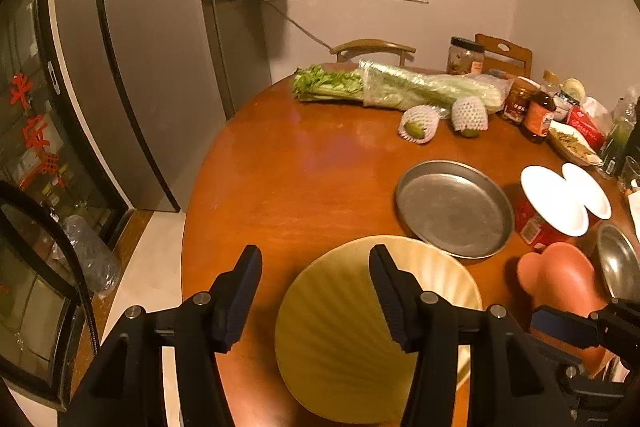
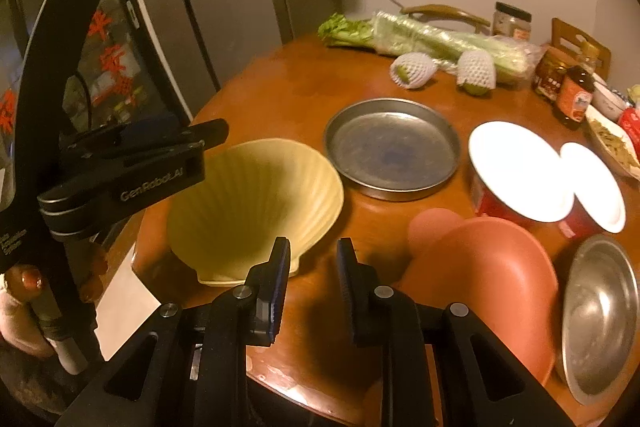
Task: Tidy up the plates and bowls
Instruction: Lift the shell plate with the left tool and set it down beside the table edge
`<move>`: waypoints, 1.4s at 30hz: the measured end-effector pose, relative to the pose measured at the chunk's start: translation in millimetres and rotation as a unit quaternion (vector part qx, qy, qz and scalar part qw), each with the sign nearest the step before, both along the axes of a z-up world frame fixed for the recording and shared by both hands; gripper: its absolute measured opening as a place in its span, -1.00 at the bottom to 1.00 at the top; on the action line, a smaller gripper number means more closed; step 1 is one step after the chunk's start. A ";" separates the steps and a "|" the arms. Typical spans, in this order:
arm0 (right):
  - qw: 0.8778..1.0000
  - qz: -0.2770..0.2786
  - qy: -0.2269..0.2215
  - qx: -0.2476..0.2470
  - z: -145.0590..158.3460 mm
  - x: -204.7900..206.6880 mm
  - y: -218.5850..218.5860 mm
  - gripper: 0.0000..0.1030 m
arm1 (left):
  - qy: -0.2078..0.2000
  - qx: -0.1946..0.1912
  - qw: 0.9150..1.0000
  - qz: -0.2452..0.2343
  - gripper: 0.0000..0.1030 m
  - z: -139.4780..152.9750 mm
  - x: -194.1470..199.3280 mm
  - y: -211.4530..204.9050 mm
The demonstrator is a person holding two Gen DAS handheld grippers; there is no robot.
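Note:
A pale yellow shell-shaped bowl (image 1: pixel 340 327) (image 2: pixel 260 195) sits near the front edge of the round wooden table (image 1: pixel 304 163). My left gripper (image 1: pixel 315 253) (image 2: pixel 212 147) hangs open just above its left rim, one finger over the bowl and one over bare table, touching nothing. My right gripper (image 2: pixel 314 259) is shut to a narrow gap with only table showing between its fingers. A pink bowl (image 1: pixel 560 279) (image 2: pixel 480 279) lies just right of it. Behind are a flat metal plate (image 1: pixel 456 207) (image 2: pixel 392 151), two red bowls with white insides (image 1: pixel 552 199) (image 2: pixel 516 171), and a steel bowl (image 2: pixel 600 315).
Wrapped celery (image 1: pixel 400 87), two foam-netted fruits (image 1: pixel 418 125), jars and bottles (image 1: pixel 540 115) and a dish of food (image 1: pixel 572 147) crowd the far and right side. A grey fridge (image 1: pixel 152 67) stands to the left and chairs (image 1: pixel 372 47) at the back. A hand (image 2: pixel 20 287) holds the left gripper's handle.

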State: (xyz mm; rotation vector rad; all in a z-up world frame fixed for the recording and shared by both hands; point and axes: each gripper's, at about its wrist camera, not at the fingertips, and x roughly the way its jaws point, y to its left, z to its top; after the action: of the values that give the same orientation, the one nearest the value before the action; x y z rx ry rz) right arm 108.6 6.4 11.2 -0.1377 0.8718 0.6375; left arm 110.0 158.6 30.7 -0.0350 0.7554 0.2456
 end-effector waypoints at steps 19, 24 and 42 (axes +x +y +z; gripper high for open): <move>0.996 -0.073 -0.034 0.024 26.2 -31.2 -77.4 -0.38 | -0.014 -0.004 0.998 -0.068 0.09 12.9 -9.0 -67.8; 0.994 -0.096 -0.037 0.025 25.2 -39.5 -102.5 -0.38 | -0.006 -0.003 0.996 -0.092 0.09 7.8 -7.5 -92.9; 0.987 -0.156 0.006 0.028 -11.9 -52.6 -162.8 -0.37 | 0.047 -0.010 0.987 -0.152 0.09 -26.7 9.8 -151.1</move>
State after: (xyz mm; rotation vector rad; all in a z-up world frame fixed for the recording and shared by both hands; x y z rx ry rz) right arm 56.0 -156.4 -0.7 0.0532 0.8649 0.3685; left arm 119.8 7.5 4.0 0.0733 0.8463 -0.0510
